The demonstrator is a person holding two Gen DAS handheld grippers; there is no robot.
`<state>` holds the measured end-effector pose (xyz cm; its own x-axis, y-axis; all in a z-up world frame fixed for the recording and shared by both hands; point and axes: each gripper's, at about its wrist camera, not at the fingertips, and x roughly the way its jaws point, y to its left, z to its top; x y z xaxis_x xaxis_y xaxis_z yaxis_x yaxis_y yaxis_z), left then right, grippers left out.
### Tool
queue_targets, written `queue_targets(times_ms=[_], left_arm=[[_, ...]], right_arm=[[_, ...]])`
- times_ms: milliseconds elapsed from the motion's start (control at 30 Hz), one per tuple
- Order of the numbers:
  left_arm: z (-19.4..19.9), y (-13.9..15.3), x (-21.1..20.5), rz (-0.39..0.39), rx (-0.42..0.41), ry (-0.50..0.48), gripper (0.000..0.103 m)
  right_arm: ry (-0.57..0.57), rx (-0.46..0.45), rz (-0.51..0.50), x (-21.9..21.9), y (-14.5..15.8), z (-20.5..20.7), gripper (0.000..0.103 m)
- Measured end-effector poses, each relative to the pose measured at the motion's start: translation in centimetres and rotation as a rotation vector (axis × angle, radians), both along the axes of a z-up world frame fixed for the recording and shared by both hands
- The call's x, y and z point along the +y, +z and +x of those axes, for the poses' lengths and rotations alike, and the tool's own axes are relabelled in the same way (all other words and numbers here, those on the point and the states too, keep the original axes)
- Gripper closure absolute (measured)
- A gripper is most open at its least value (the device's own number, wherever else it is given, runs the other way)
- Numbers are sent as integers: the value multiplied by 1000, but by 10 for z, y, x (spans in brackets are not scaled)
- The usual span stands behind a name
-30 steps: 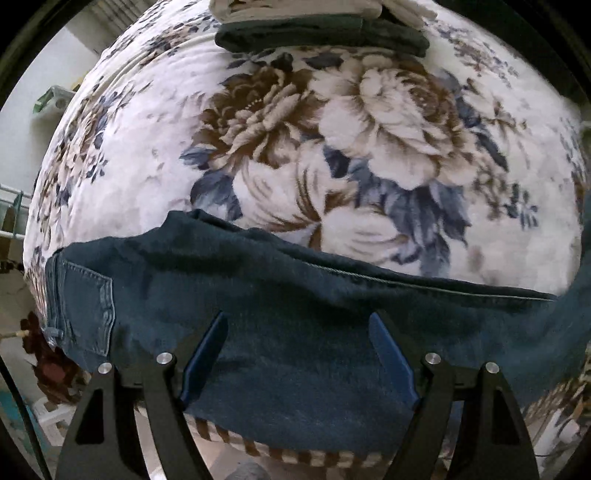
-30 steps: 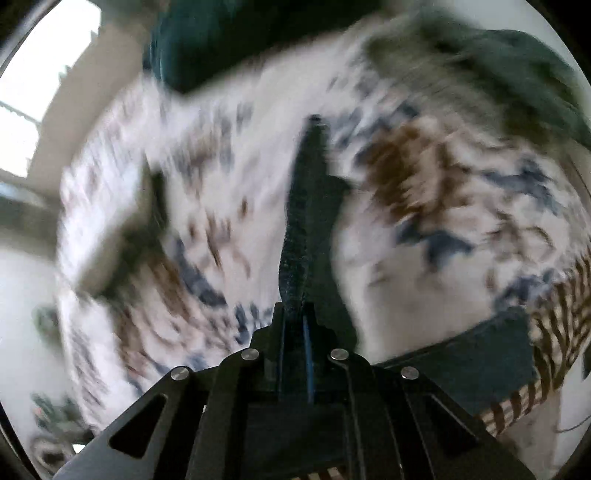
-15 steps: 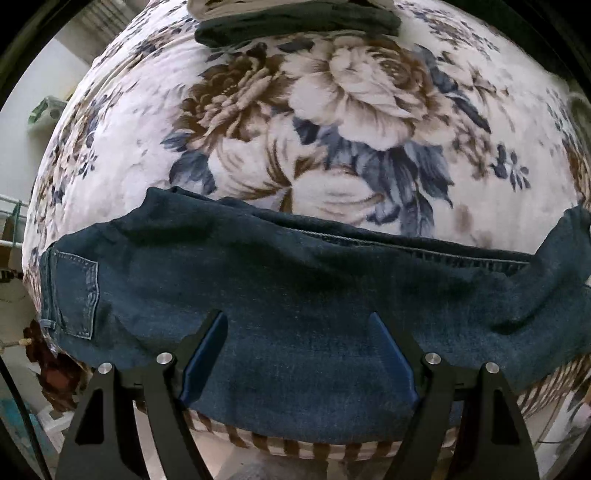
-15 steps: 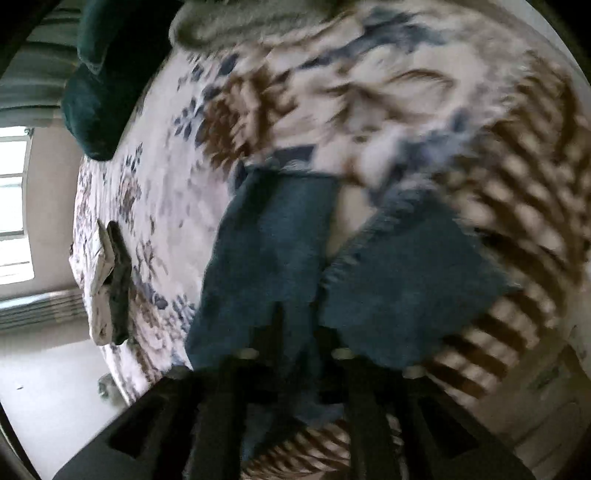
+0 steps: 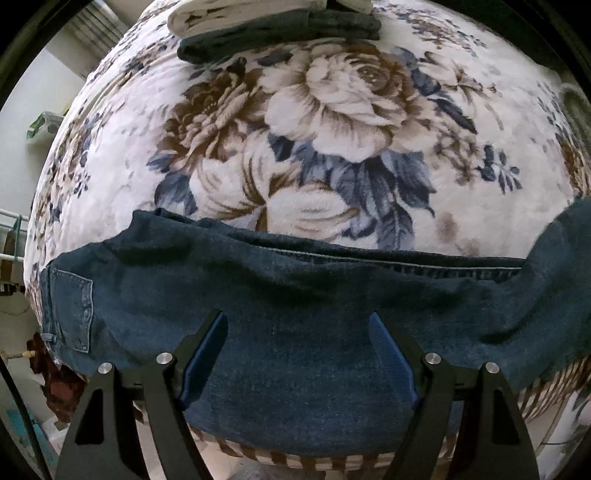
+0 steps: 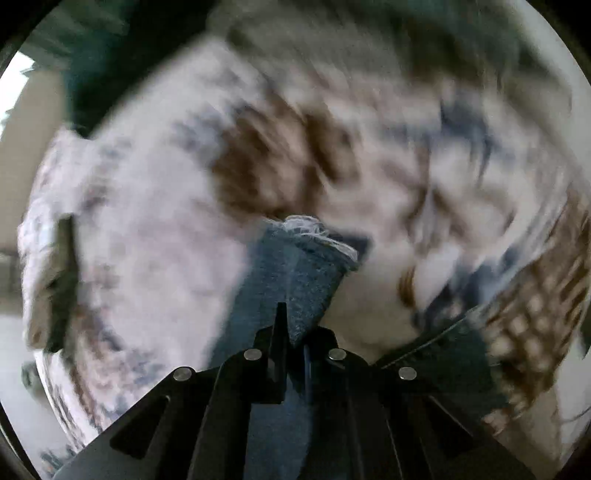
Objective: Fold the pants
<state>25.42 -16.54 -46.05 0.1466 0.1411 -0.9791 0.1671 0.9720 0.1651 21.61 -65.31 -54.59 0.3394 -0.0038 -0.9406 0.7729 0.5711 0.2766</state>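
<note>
Dark blue jeans (image 5: 295, 295) lie lengthwise along the near edge of a floral bedspread (image 5: 332, 129), waist and back pocket (image 5: 70, 306) at the left, leg running off to the right. My left gripper (image 5: 297, 328) is open and empty just above the middle of the jeans. My right gripper (image 6: 291, 328) is shut on the leg end of the jeans (image 6: 295, 266), with the frayed hem (image 6: 314, 229) sticking out past the fingertips. The right wrist view is motion-blurred.
A folded stack of dark and light clothes (image 5: 277, 29) lies at the far side of the bed. A dark green pillow (image 6: 122, 55) is at the head of the bed. The striped bed edge (image 5: 295, 458) drops to the floor just below the jeans.
My right gripper has swung with the leg end held in it, and its view has turned. The right end of the jeans has lifted. The left gripper has drawn slightly closer to the jeans.
</note>
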Motion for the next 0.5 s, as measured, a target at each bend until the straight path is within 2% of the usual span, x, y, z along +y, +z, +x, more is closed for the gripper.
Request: queue_targets(times_ms=[100,167,233,300,367,400,467,500], left_arm=[[-1,3,1,-13,-4,5,25],[-2,6,2,-26,-5,21,25],[-3,8,2,-39,-8,32,25],[-5,7,1,-35,-11,26,25],[-7,3,-1,-22,-11,9,25],[-9,1,-1,-14,-6,1,25],[-11,-4,0,-6,0,-6,25],[-12,-6,1,1,3,-11,25]], right_arm=[[-30,-111,-42,1,59,-22,97],[-73,-151,-52,-5,81,-46,97],[-115,-179,-43,-13,89,-77,97],[-154,-157,-29,-20,73,-103,97],[-184,-113,-2,-27,39,-120,97],[-200,-82,42,-31,5,-133,97],[-232,-20,112,-40,-41,-150,96],[-242,34,177,-43,-74,-159,95]])
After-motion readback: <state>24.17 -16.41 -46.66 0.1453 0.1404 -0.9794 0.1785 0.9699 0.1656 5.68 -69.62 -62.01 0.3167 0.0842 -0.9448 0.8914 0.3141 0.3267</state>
